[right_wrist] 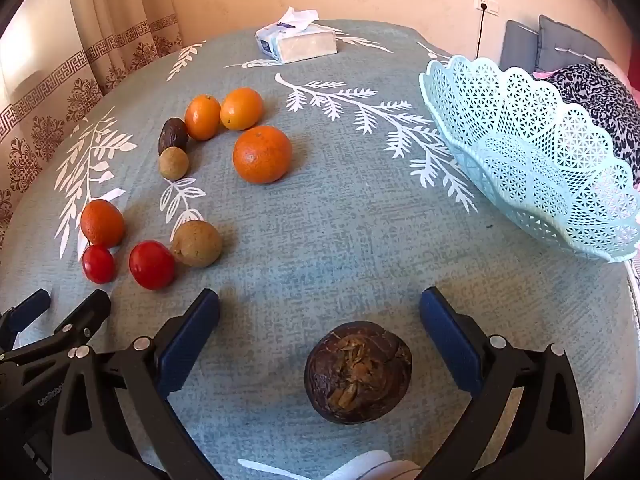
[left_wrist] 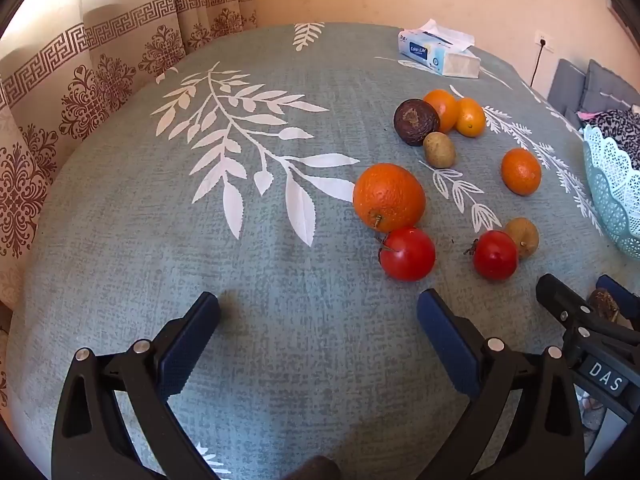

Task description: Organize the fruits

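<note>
Left wrist view: the left tool (left_wrist: 318, 312) hangs wide open over bare tabletop (left_wrist: 280, 280), gripping nothing. Ahead lie four oranges, the biggest (left_wrist: 389, 197) touching one of two tomatoes (left_wrist: 407, 253), two tan fruits and a dark brown fruit (left_wrist: 416, 121).

Right wrist view: the right tool (right_wrist: 319, 308) is spread open around a second dark brown fruit (right_wrist: 358, 372), pads clear of it. The empty lattice basket (right_wrist: 532, 152) sits right; a tissue box (right_wrist: 298, 42) is beyond

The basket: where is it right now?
In the right wrist view the basket sits empty at the table's right edge, tilted, beyond the right hand-held gripper; the nearest fruit is the orange to its left.
</note>
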`<state>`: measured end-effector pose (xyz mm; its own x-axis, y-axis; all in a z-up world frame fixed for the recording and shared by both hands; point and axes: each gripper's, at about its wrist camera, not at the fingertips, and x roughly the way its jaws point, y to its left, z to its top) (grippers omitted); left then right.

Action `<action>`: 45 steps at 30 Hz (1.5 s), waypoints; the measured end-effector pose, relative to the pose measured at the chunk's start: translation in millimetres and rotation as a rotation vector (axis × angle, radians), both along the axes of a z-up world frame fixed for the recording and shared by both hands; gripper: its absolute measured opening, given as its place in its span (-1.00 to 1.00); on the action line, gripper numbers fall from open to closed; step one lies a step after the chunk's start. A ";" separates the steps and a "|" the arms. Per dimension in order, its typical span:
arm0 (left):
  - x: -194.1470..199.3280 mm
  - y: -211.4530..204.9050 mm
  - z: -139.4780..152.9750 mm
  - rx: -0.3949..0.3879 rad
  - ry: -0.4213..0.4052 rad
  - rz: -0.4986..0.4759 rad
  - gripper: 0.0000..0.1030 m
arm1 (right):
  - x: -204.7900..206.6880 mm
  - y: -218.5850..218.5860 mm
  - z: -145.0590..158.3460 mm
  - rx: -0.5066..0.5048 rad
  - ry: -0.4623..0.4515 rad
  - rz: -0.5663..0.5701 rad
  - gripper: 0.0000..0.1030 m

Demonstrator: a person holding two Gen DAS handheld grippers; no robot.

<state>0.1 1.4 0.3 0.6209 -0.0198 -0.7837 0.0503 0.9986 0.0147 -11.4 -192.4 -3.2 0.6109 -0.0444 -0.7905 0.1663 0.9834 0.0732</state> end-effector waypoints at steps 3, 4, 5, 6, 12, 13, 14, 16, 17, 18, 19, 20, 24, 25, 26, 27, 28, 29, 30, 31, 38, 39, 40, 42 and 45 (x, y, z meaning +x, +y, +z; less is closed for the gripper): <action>0.6 0.8 0.0 0.009 0.005 0.000 0.91 | -2.2 -1.6 1.2 0.012 -0.007 0.000 0.96; 0.8 1.7 0.1 0.010 0.005 0.000 0.91 | -2.6 -1.2 1.4 0.014 -0.008 0.001 0.96; 1.0 2.7 0.3 0.011 0.006 0.000 0.91 | -2.9 -0.7 1.6 0.017 -0.007 0.003 0.96; -0.7 -1.2 -2.4 0.013 0.006 0.000 0.91 | -2.9 0.0 1.9 0.019 -0.005 0.007 0.96; 0.9 -1.5 -3.9 0.023 0.012 0.000 0.91 | -6.1 -4.5 4.1 0.079 -0.005 0.040 0.96; 1.0 -1.7 -3.9 0.023 0.013 0.001 0.91 | -9.3 -17.4 3.2 0.114 -0.011 0.050 0.96; 0.8 -1.5 -4.1 0.022 0.012 0.000 0.91 | -8.2 -23.2 3.6 0.147 -0.015 0.066 0.96; 0.5 -0.7 -4.3 0.022 0.011 -0.003 0.91 | -10.9 -31.1 4.8 0.208 -0.032 0.077 0.96; 0.3 0.0 -4.3 0.020 0.010 -0.004 0.91 | -10.3 -33.4 5.3 0.230 -0.035 0.074 0.96; 0.0 0.1 -4.2 0.020 0.009 -0.005 0.91 | -10.9 -34.0 5.4 0.241 -0.036 0.075 0.96; -0.2 0.4 -4.2 0.019 0.008 -0.007 0.91 | -10.1 -32.0 5.7 0.232 -0.031 0.083 0.96; -0.6 0.9 -4.3 0.018 0.007 -0.009 0.91 | -10.0 -28.6 5.9 0.210 -0.022 0.094 0.96; -1.5 1.8 -3.6 0.016 0.005 -0.018 0.91 | -7.4 -19.7 5.0 0.139 0.012 0.126 0.96; -1.3 1.0 -3.1 0.017 0.005 -0.018 0.91 | -6.0 -20.4 4.8 0.139 0.014 0.127 0.96; -1.3 0.9 -2.8 0.017 0.005 -0.019 0.91 | -5.8 -21.0 4.6 0.139 0.016 0.130 0.96; -1.2 1.0 -2.7 0.018 0.005 -0.020 0.91 | -5.8 -19.7 4.4 0.134 0.018 0.132 0.96; -1.3 0.8 -2.4 0.019 0.003 -0.021 0.91 | -5.8 -20.5 3.4 0.129 0.020 0.134 0.96; -1.5 0.3 -2.0 0.021 0.001 -0.024 0.90 | -5.6 -18.9 3.0 0.122 0.022 0.137 0.96; -1.7 -0.3 -1.4 0.023 -0.001 -0.028 0.87 | -5.3 -19.2 2.8 0.119 0.023 0.137 0.96; -2.1 -0.6 -0.7 0.023 -0.004 -0.033 0.86 | -5.2 -17.4 2.4 0.111 0.023 0.138 0.96; -5.3 -1.5 5.9 0.003 -0.027 -0.067 0.80 | -7.9 -21.5 4.4 0.132 0.005 0.150 0.96; -6.0 -0.6 7.2 0.001 -0.030 -0.066 0.80 | -8.5 -22.7 5.1 0.143 0.002 0.150 0.96; -6.6 -0.1 8.4 0.001 -0.033 -0.066 0.80 | -8.4 -23.5 6.1 0.148 0.001 0.152 0.96; -7.5 -0.1 11.2 0.007 -0.041 -0.069 0.80 | -8.9 -23.6 7.4 0.158 -0.002 0.159 0.96; -7.3 0.5 15.0 0.011 -0.053 -0.064 0.80 | -10.8 -21.8 10.7 0.162 -0.015 0.173 0.96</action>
